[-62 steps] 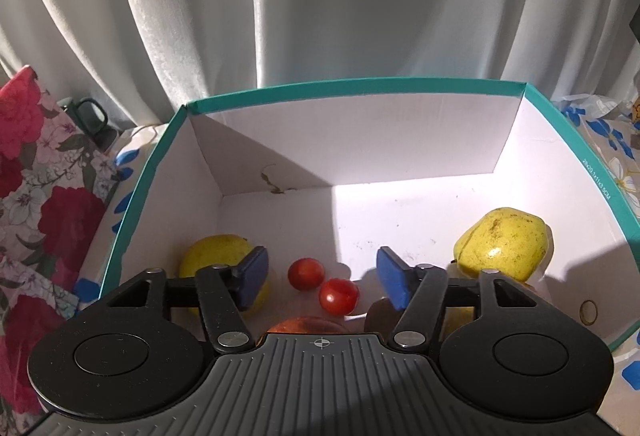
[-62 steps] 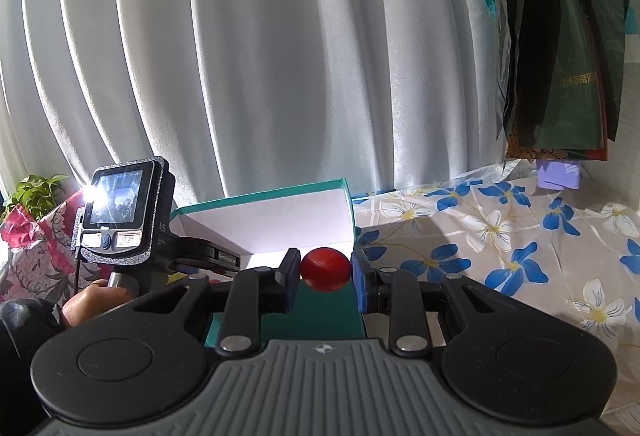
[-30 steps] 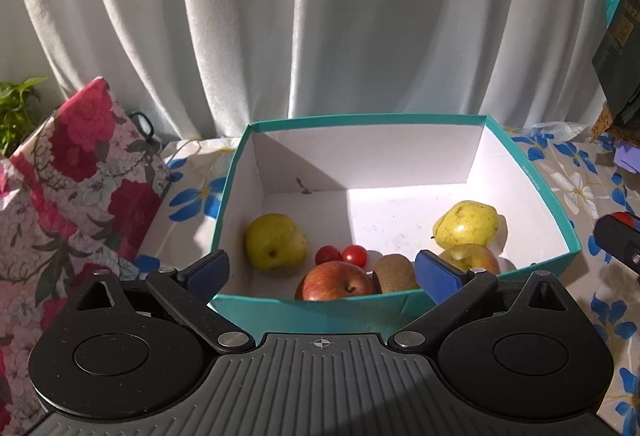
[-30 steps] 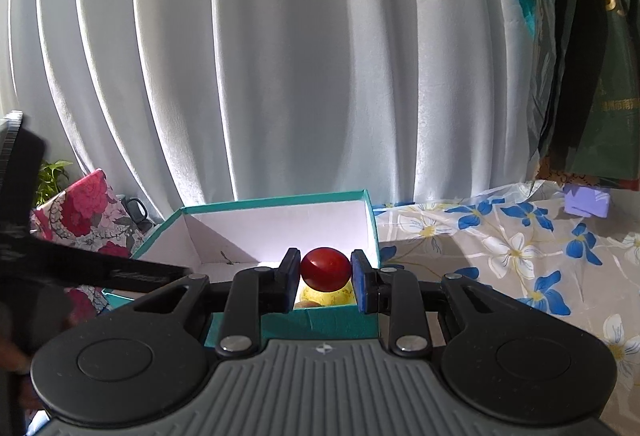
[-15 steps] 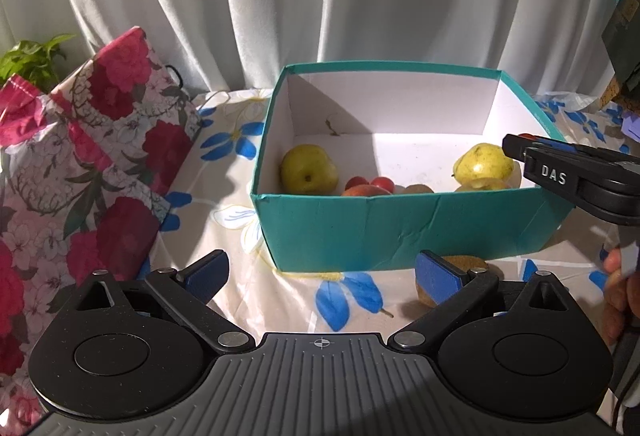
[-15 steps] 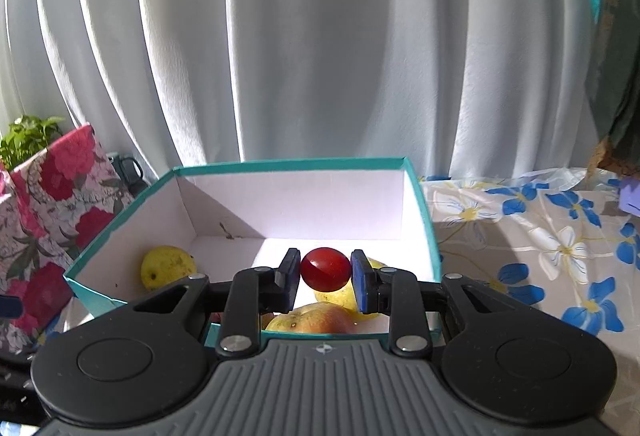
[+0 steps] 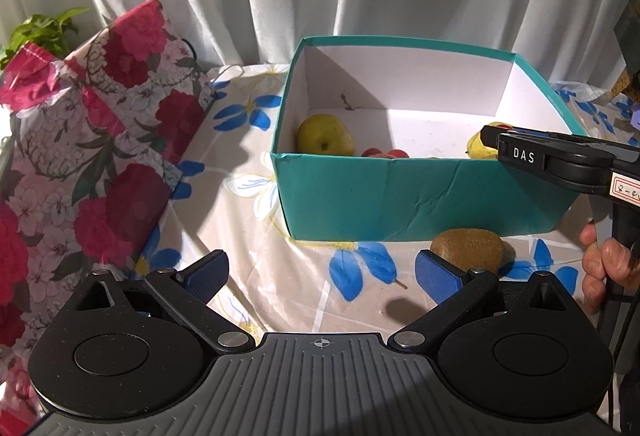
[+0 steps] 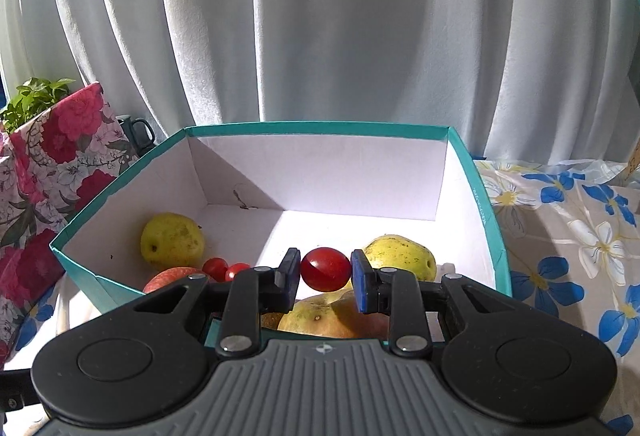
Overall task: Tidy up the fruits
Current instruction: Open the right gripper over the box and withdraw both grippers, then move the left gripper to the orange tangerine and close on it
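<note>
Pinching a cherry tomato (image 8: 325, 269) between its fingers, the right gripper (image 8: 325, 274) hangs over the teal box (image 8: 486, 220) for a drop among the pears. Left gripper (image 7: 320, 276), fingers wide, now faces a kiwi (image 7: 466, 250) on the desk outside, having pulled out of the box.

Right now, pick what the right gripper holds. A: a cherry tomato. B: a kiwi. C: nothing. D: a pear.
A: the right gripper is shut on a cherry tomato above the box; the kiwi lies on the cloth outside the box.
</note>
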Available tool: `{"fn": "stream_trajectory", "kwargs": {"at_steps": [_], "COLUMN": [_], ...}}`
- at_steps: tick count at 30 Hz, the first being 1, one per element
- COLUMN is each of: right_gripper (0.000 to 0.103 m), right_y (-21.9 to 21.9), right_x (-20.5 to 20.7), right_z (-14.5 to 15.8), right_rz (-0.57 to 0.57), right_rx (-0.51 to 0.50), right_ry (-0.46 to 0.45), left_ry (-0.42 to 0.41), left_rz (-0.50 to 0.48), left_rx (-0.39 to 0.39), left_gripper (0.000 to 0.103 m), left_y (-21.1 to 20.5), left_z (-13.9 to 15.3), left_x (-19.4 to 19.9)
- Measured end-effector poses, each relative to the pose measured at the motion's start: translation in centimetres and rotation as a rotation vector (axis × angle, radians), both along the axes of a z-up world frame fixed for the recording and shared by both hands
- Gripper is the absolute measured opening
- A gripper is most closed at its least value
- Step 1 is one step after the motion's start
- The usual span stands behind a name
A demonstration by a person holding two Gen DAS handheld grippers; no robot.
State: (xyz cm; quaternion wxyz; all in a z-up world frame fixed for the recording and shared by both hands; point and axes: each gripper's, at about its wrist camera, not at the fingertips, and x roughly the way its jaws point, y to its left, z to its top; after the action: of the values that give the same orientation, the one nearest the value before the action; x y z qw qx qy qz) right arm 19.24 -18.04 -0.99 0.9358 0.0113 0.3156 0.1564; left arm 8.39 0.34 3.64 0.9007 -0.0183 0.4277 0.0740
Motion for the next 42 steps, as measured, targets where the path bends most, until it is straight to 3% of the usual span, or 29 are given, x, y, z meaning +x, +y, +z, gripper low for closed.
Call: {"fn": "stream_trajectory", "kwargs": {"at_steps": [1, 4, 6, 12, 14, 20, 30, 42], "right_gripper": [0.027, 0.053, 0.062, 0.075, 0.086, 0.102, 0.103, 0.103], "right_y": [0.0, -0.2, -0.4, -1.5, -2.0, -3.8, -5.4, -6.6], "right_x": [0.1, 0.1, -0.2, -1.8, -2.8, -6.9, -13.0, -14.4], "right_z": [-0.1, -0.2, -0.2, 1.3, 2.1, 4.5, 5.4, 5.2], "right_rz": [-0.001, -0.019, -0.001, -0.015, -0.041, -0.089, -0.158, -0.204], "right_rx": [0.006, 0.004, 0.037, 0.135, 0.142, 0.153, 0.093, 0.113], "right_ry": [0.003, -0.006, -0.019, -0.090, -0.133, -0.223, -0.256, -0.208], "left_ry": [0.003, 0.007, 0.007, 0.009, 0.007, -0.018, -0.058, -0.115], "left_rz": [-0.002, -0.011, -0.018, -0.044, -0.059, -0.116, -0.219, -0.320], "left_rx": [0.001, 0.005, 0.008, 0.014, 0.023, 0.036, 0.021, 0.018], "left_gripper": [0.102, 0.102, 0.102, 0.102, 0.102, 0.102, 0.102, 0.102], "left_y": [-0.1, -0.3, -0.3, -0.8, -1.1, -2.4, -4.8, -8.1], "left_z": [-0.1, -0.1, -0.2, -0.5, -0.6, -1.3, -3.5, -5.7], "left_x": [0.0, -0.1, -0.1, -0.2, -0.2, -0.6, -1.5, -1.9]}}
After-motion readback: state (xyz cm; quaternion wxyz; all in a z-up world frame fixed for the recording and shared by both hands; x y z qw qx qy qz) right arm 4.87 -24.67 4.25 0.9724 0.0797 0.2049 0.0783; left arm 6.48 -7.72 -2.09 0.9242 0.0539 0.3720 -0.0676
